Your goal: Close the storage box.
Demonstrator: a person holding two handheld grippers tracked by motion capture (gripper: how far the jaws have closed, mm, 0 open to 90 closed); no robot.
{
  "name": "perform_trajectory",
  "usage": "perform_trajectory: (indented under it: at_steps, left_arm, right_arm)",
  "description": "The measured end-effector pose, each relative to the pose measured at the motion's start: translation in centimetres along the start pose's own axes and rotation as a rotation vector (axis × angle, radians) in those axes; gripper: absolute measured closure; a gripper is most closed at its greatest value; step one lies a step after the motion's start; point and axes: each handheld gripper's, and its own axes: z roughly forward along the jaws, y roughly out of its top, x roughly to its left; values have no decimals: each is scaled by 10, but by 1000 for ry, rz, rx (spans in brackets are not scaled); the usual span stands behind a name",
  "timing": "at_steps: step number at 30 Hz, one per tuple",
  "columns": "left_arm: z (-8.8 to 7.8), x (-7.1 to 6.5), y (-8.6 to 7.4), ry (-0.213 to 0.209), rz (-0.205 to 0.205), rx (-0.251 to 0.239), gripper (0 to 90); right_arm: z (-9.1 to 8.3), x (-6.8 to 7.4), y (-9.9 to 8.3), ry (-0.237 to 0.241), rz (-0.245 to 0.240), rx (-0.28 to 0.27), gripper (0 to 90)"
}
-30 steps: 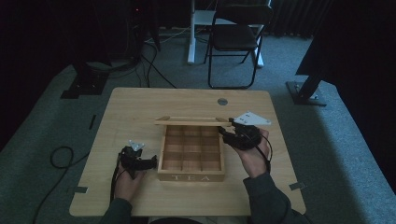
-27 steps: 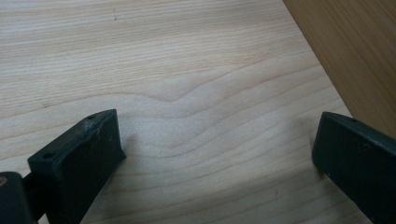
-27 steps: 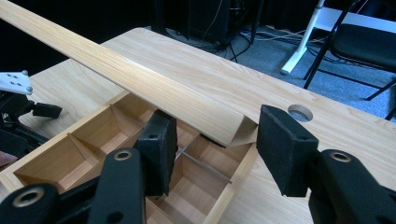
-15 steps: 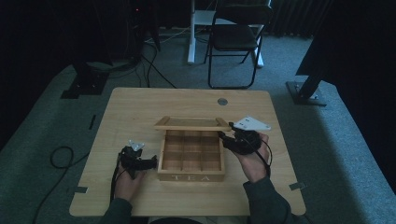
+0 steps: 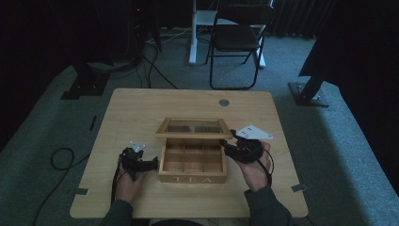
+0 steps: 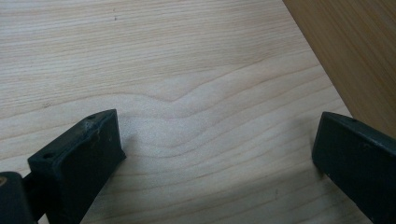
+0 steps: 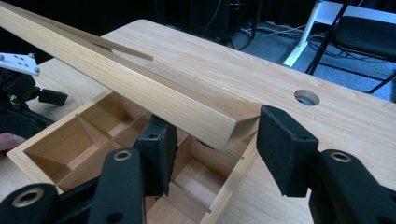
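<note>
**A:** Where did you have the tea box [image 5: 193,162] at that moment?

**B:** It sat near the middle of the table [image 5: 141,108], toward your edge, with the "TEA" lettering facing you. Its lid [image 5: 194,128] was partly raised, hinged at the far side and tilted over the empty compartments.

**A:** And your right gripper [image 5: 230,149]?

**B:** You held it at the box's right side. In the right gripper view, the lid's [image 7: 140,88] front corner lay between its two black jaws. One pad sat under the lid by the compartments, and the other stood just off the corner's end. I couldn't tell whether the pads were pressing on the wood or merely straddling it.

**A:** What about your left gripper [image 5: 149,164]?

**B:** You rested it on the table just left of the box. In the left gripper view its jaws stood wide apart over bare wood grain, with nothing between them, and the box's wall [image 6: 355,56] ran close by.
</note>
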Motion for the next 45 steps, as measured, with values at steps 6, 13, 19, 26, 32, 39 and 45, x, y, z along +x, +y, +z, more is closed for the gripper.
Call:
perform_trajectory:
  at_steps: [6, 13, 19, 26, 32, 39, 45]
  left_arm:
    - [0, 0, 0, 0, -1, -1, 16]
    - [0, 0, 0, -2, -2, 3, 16]
    - [0, 0, 0, 0, 0, 1, 16]
    - [0, 0, 0, 0, -2, -1, 16]
    - [0, 0, 0, 0, -1, 0, 16]
    - [0, 0, 0, 0, 0, 1, 16]
    - [-1, 0, 0, 1, 5, 3, 16]
  right_arm:
    - [-1, 2, -7, 6, 6, 7, 476]
    - [-1, 7, -15, -8, -3, 10, 475]
    - [-1, 8, -21, -5, 3, 17, 473]
    - [-1, 11, -27, -9, 12, 17, 473]
    - [-1, 12, -33, -3, 21, 20, 472]
    - [-1, 13, -38, 4, 29, 22, 471]
    - [0, 13, -40, 5, 32, 24, 470]
